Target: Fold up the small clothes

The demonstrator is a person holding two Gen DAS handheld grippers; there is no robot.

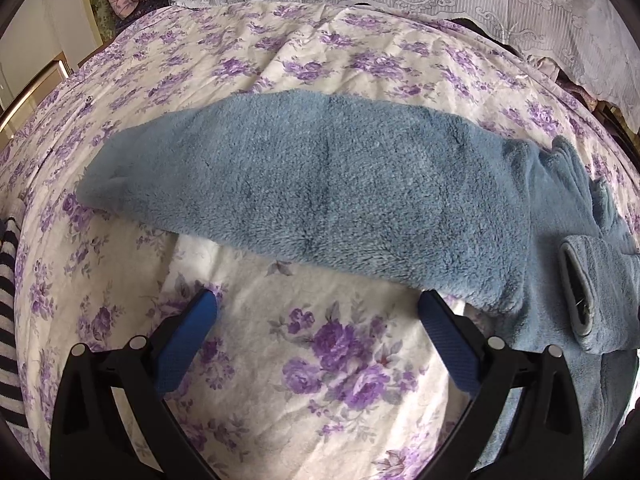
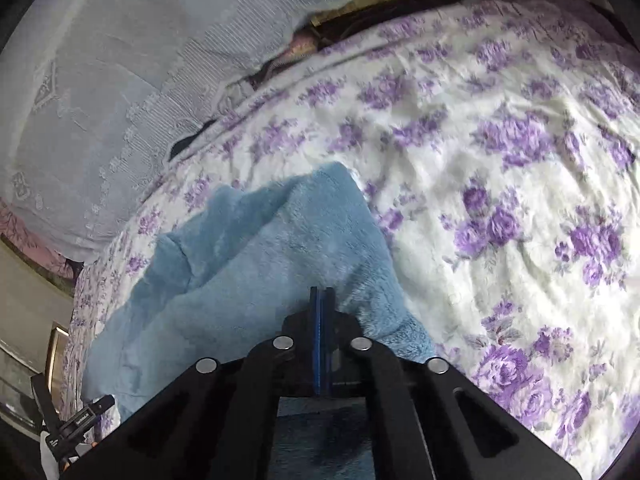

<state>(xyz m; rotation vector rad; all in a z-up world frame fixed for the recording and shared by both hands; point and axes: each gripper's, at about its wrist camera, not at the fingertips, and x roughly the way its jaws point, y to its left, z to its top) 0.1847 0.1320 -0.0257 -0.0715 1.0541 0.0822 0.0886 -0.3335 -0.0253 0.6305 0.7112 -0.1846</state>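
1. A striped dark-and-white cloth sits at the far left edge of the left wrist view, on a bedspread printed with purple flowers.
2. The left gripper hangs over bare bedspread with its blue fingers spread wide, released and holding nothing.
3. A blue fleece garment lies flat across the middle of the bed, just beyond the left fingertips; a grey-lined cuff rests at its right end.
4. The right gripper is clenched, its fingers pressed together amid the fleece; whether cloth is pinched between them is unclear.
5. A white lace cover lies at the far side of the bed.
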